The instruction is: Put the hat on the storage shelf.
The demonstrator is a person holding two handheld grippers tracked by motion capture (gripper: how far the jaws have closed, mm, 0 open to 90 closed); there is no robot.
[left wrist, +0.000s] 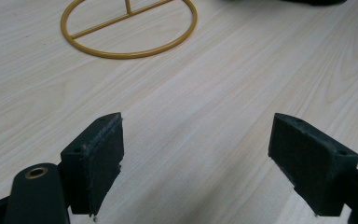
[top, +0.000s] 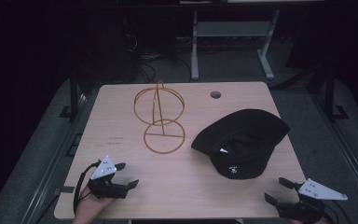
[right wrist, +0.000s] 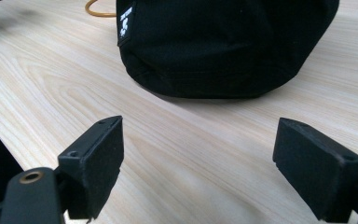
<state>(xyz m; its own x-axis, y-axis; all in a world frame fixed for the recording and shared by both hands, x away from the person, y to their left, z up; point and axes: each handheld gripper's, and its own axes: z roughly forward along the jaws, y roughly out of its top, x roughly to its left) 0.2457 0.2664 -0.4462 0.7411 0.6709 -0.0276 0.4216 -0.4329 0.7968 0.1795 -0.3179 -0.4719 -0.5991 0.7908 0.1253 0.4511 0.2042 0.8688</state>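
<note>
Left gripper is sitting at the near left corner of the table, jaws standing wide apart with nothing between them, just bare wood showing in the left gripper view. Its nose is pointing toward the wire stand.

Right gripper is sitting at the near right corner, jaws likewise spread wide and gripping nothing. It is facing the black hat, which is lying just ahead of it, not touching.

The hat is resting upside down, crown on the table, brim up, on the right half of the tabletop. A small white label is showing on its side in the right gripper view.

The gold wire stand is standing upright at centre, left of the hat and close to it; whether they are touching cannot be told. Its round base ring is lying flat on the wood, ahead of the left gripper and well apart from it.
</note>
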